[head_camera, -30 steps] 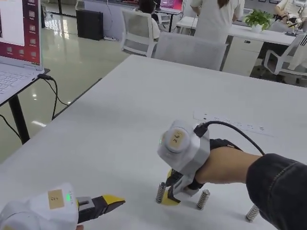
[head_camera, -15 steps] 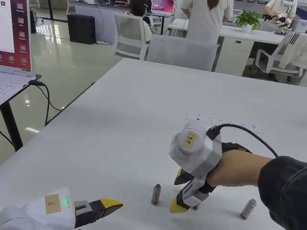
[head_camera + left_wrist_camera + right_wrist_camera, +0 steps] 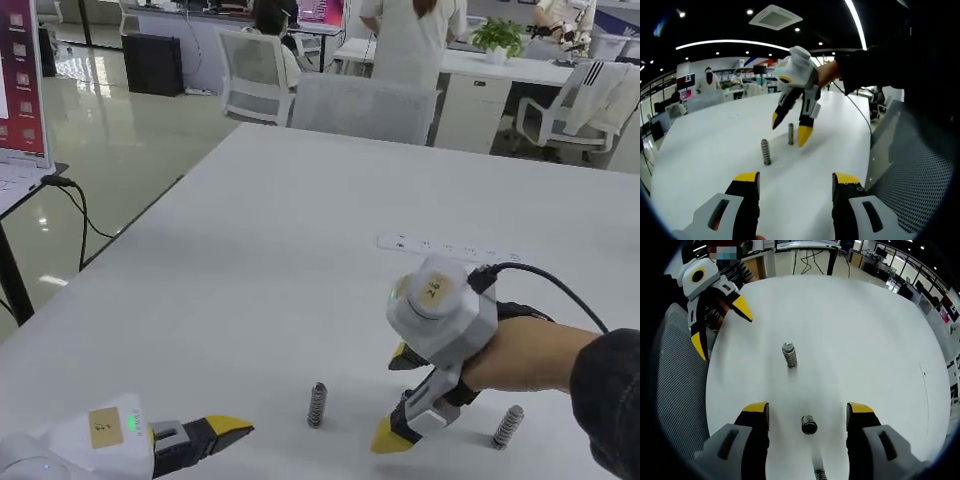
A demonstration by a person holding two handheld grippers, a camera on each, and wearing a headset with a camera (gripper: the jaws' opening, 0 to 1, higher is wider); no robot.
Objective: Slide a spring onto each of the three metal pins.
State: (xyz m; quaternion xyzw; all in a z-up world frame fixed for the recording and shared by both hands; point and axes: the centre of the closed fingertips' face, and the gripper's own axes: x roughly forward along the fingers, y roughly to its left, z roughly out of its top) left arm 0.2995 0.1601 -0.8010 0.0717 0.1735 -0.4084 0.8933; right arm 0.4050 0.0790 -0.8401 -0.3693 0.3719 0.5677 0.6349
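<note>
White table [image 3: 300, 250], silver spring [image 3: 317, 405], white right gripper [image 3: 392, 398] (yellow-tipped jaws), grey mesh chair [image 3: 910, 165]

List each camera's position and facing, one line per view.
Head view: headset, down at the table; left tongs, right tongs, hand, sleeve.
Left gripper view: on left tongs, facing right tongs and two springs.
Right gripper view: on right tongs, down at a spring between its jaws.
Shared: each gripper view shows the other tongs.

Counted three springs [image 3: 789, 355] standing upright on the white table [image 3: 300, 220]. Tallied a left gripper [image 3: 796, 177] and a right gripper [image 3: 398, 398] above that table, two in all. Logged one power strip [image 3: 450, 249] lying toward the table's far edge.
</note>
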